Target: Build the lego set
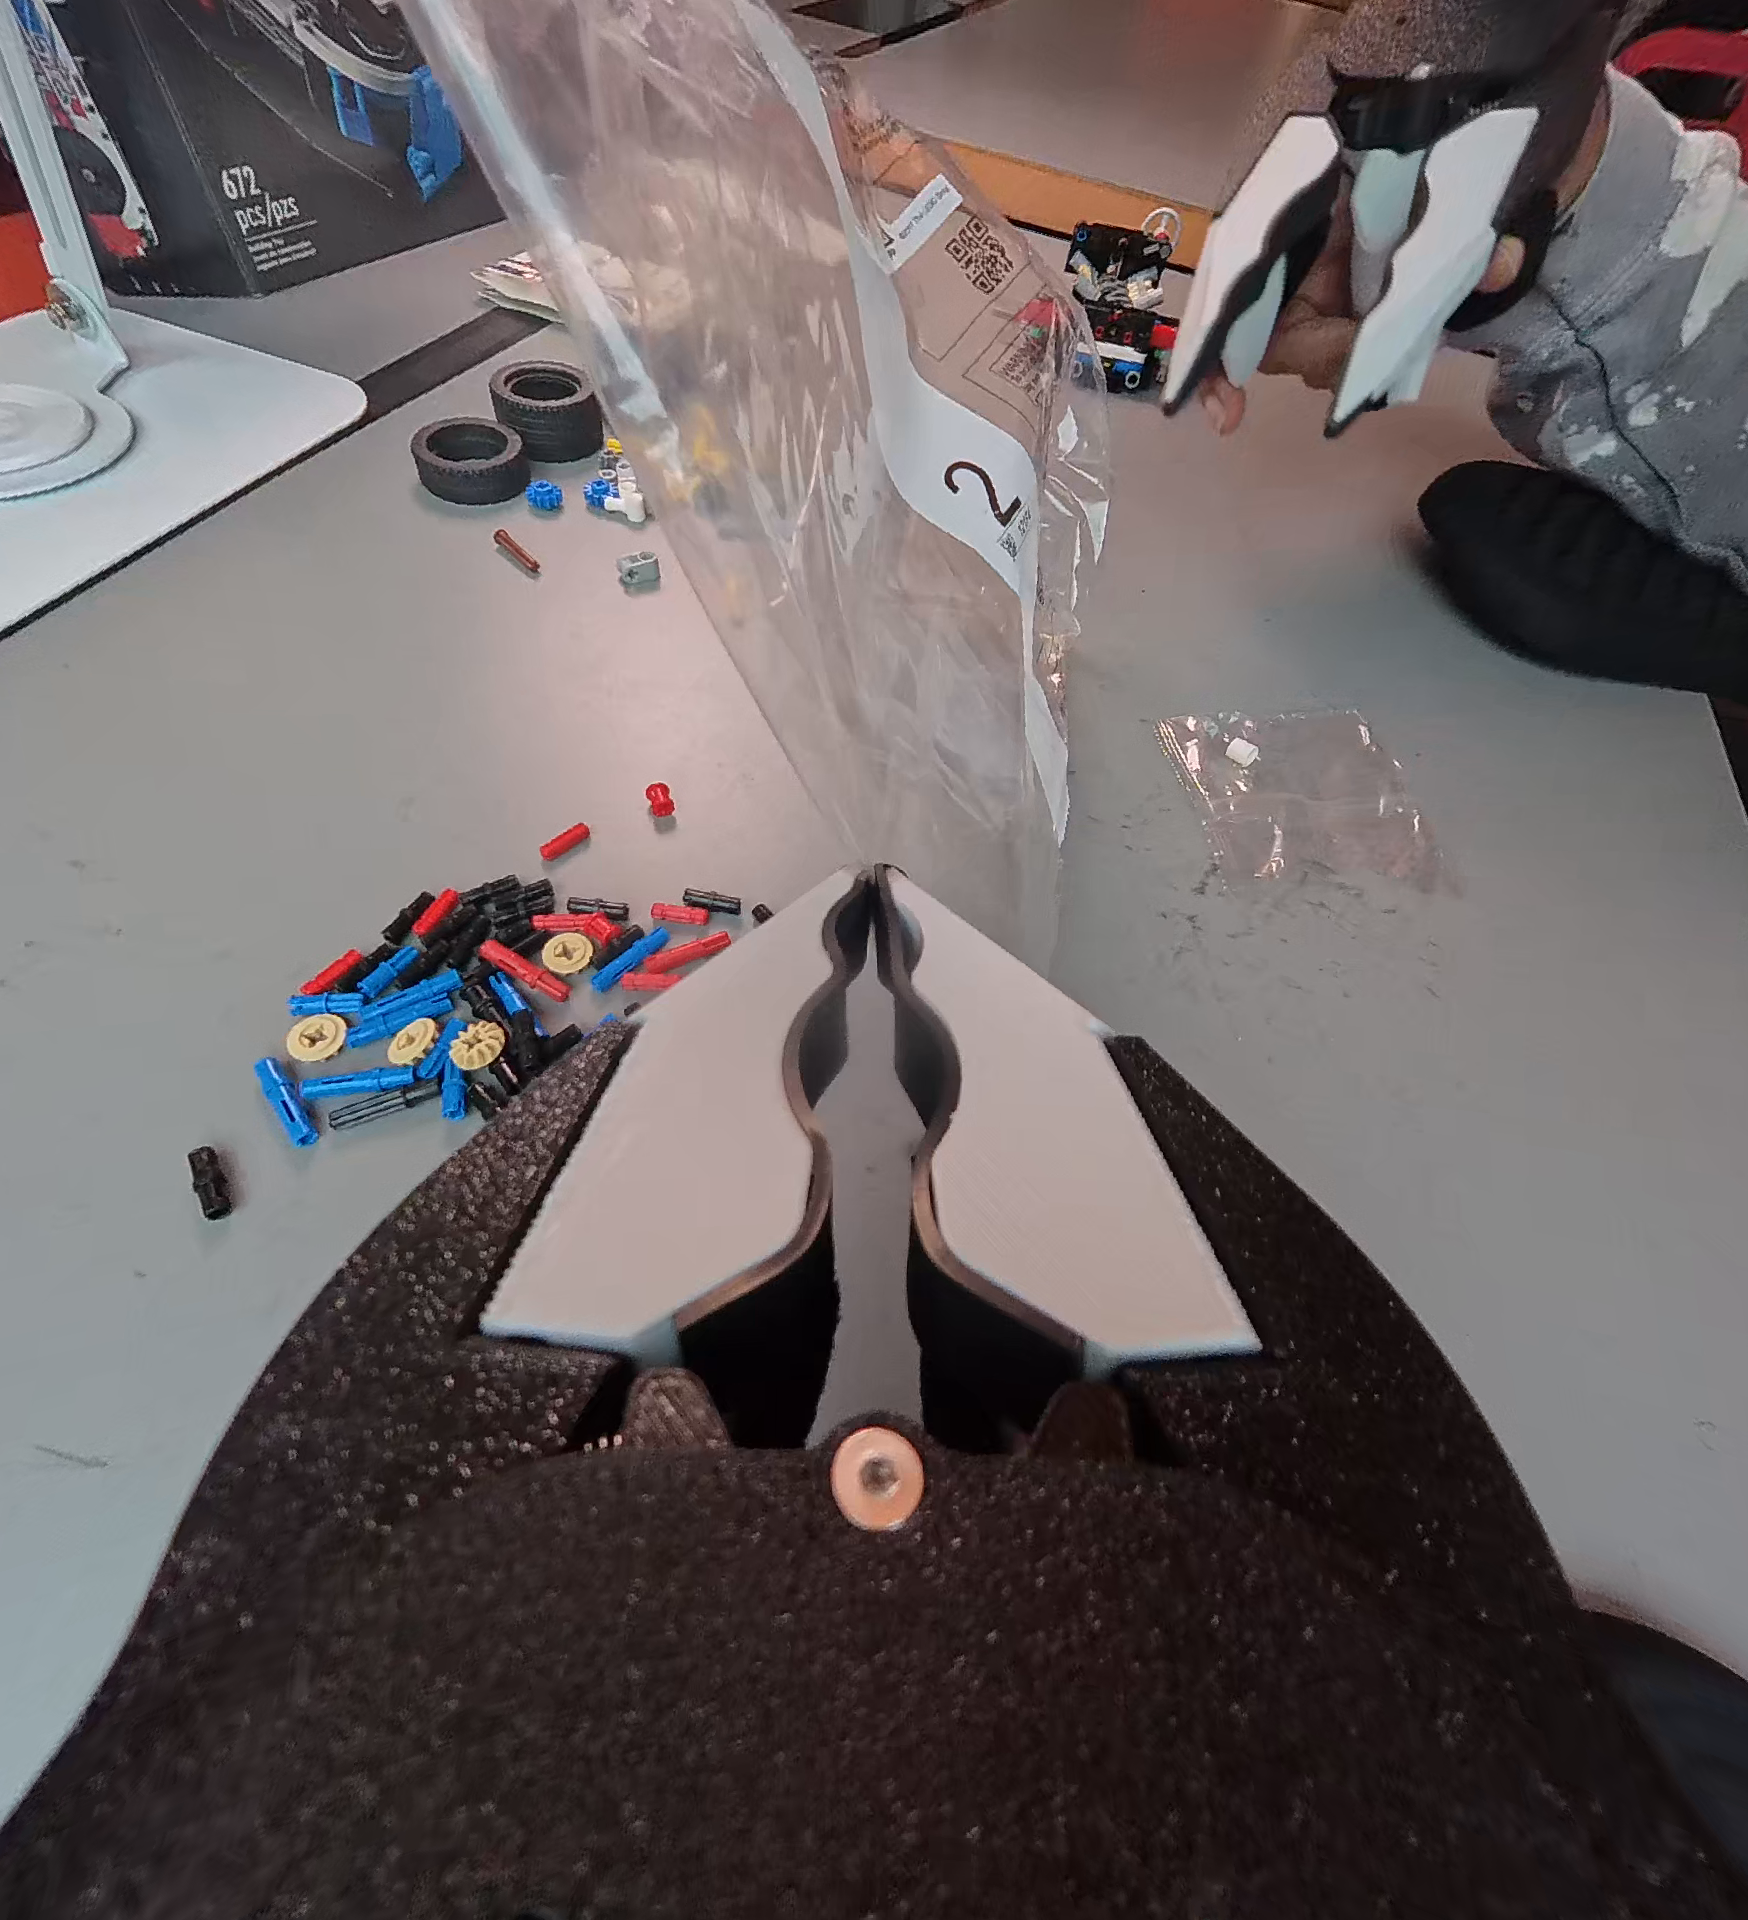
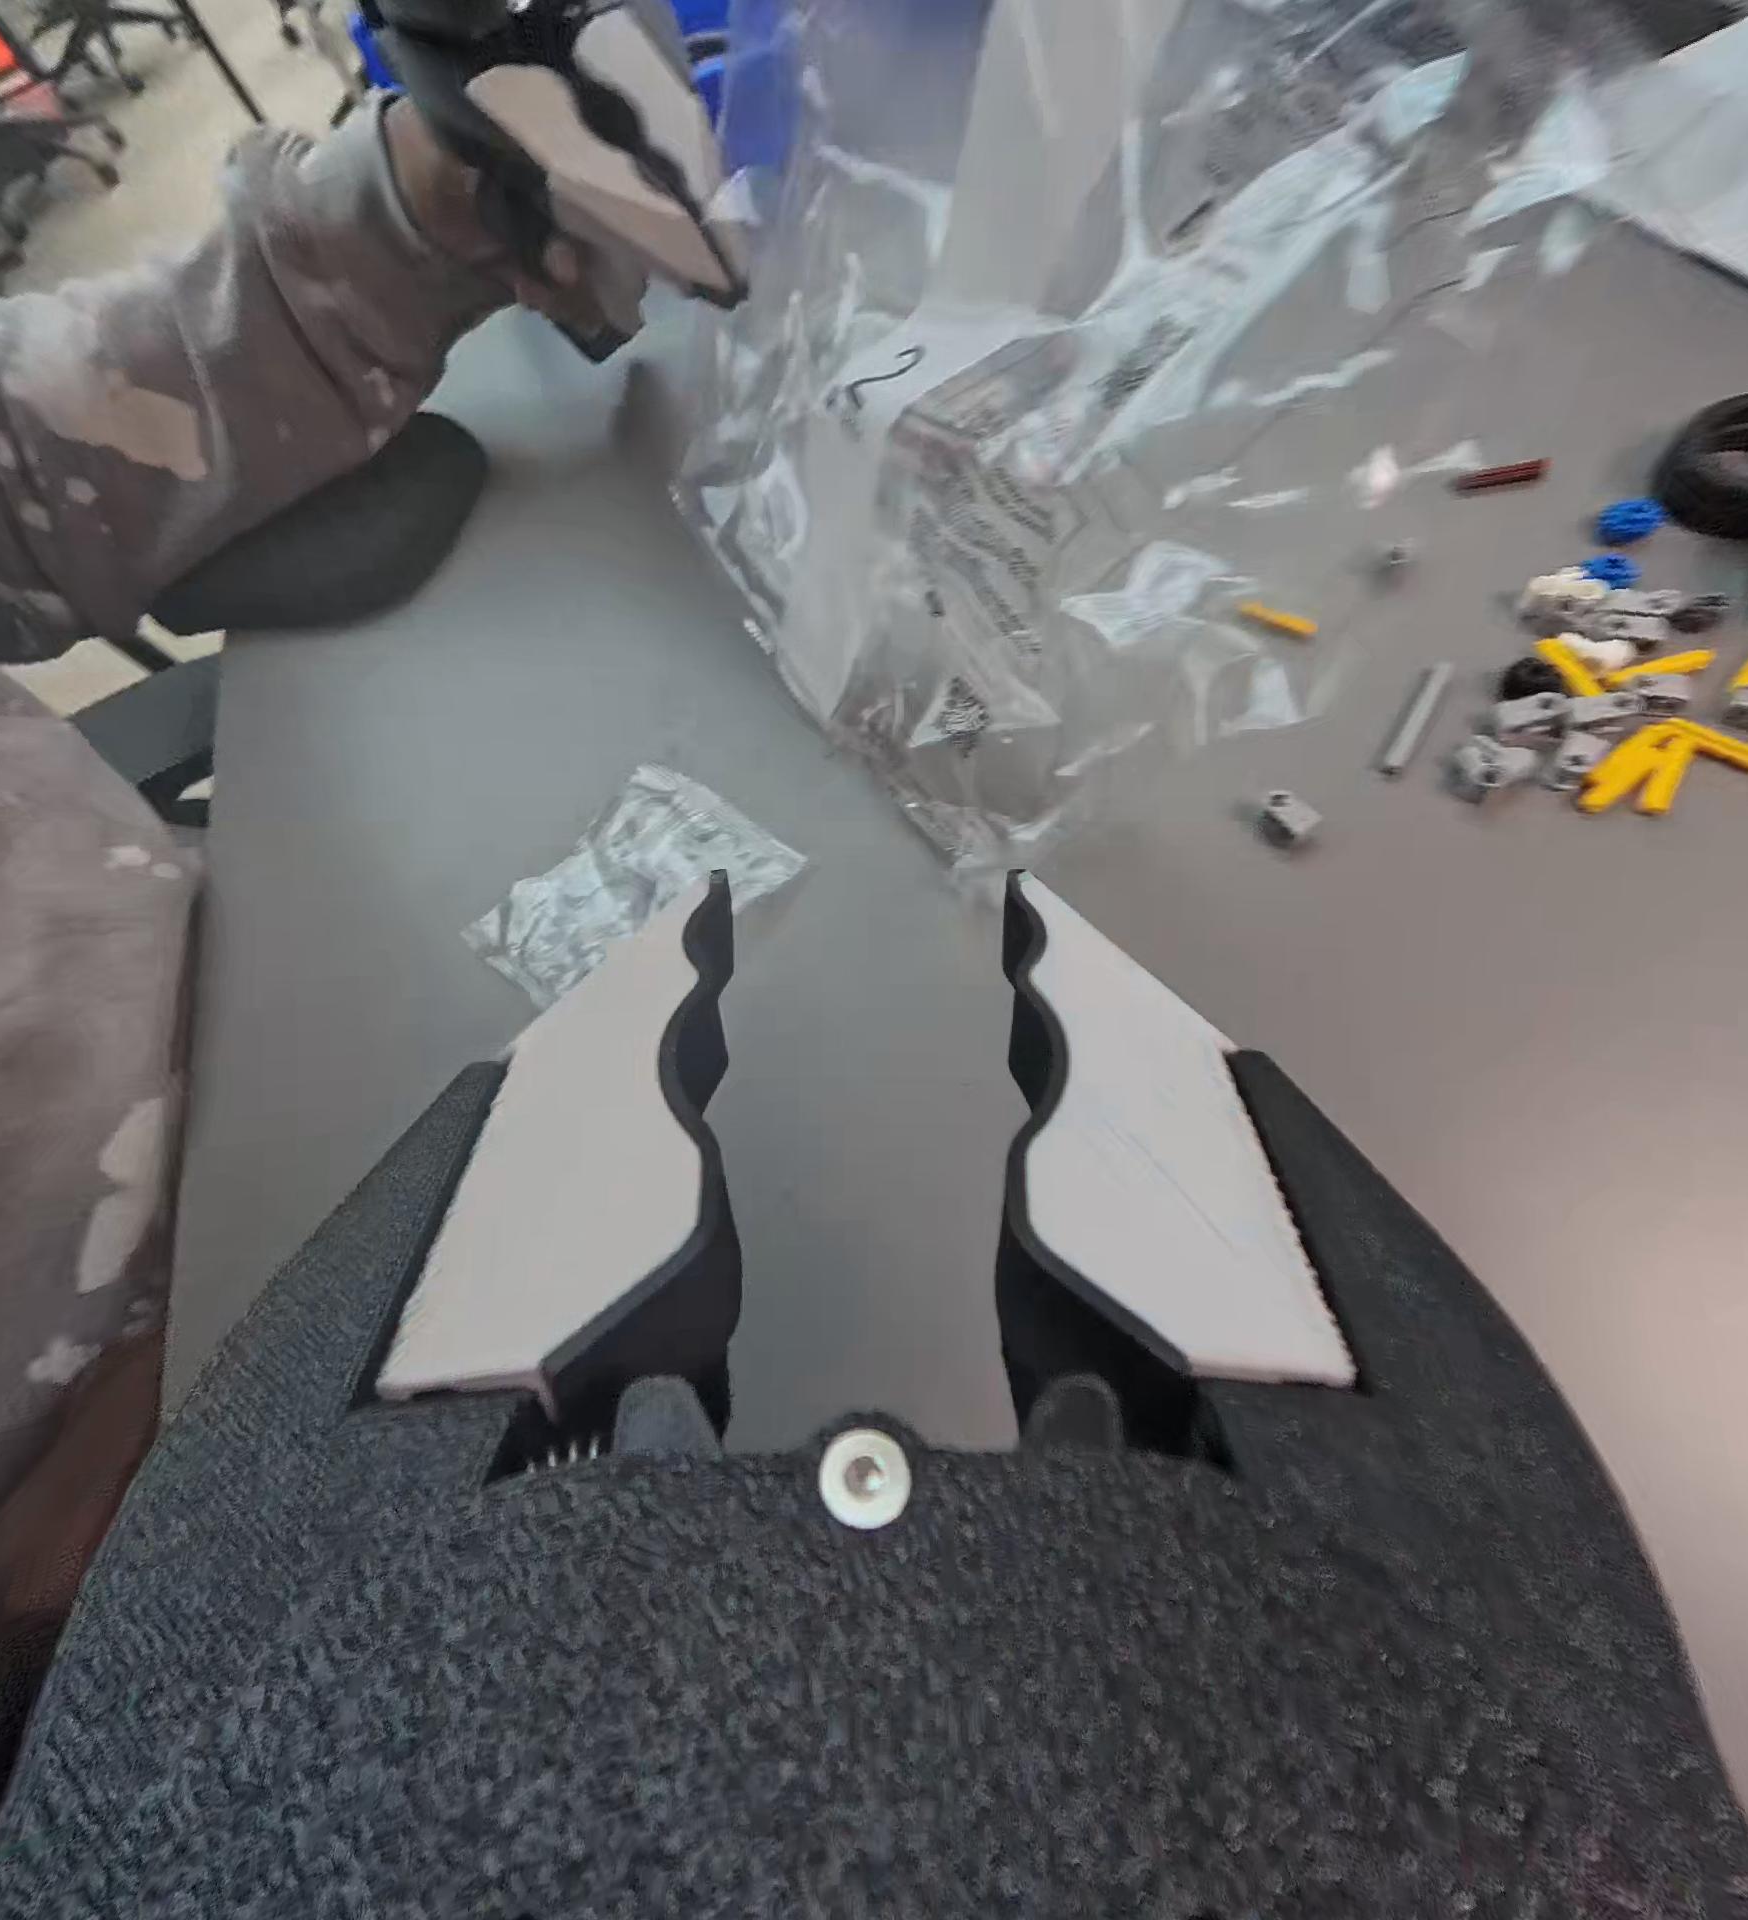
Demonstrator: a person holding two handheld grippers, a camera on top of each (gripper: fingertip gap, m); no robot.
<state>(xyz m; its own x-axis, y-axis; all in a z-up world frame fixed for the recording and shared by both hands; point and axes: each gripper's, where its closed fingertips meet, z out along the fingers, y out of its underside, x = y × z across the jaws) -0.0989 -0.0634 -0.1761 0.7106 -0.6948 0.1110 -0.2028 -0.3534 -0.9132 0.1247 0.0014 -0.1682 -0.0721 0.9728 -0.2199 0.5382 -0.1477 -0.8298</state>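
My left gripper (image 1: 872, 881) is shut on the edge of a large clear plastic bag (image 1: 849, 468), which hangs in the air above the grey table (image 1: 330, 727). In the right wrist view the same bag (image 2: 1005, 468) hangs crumpled ahead, pinched at its top left by the left gripper (image 2: 730, 286). My right gripper (image 2: 867, 883) is open and empty, low over the table just short of the bag's lower corner. It also shows in the left wrist view (image 1: 1254, 416), open, to the right of the bag. A pile of blue, red and black pins with tan gears (image 1: 465, 997) lies left of my left gripper.
A small empty clear bag (image 1: 1306, 800) lies on the table; it shows by my right gripper's left finger (image 2: 631, 894). Two black tyres (image 1: 506, 436), yellow and grey pieces (image 2: 1628, 717), a partial build (image 1: 1119, 301), the set's box (image 1: 226, 145) and a white stand base (image 1: 122, 416) stand around. Across from one pair of fingers to the other is roughly 25 centimetres.
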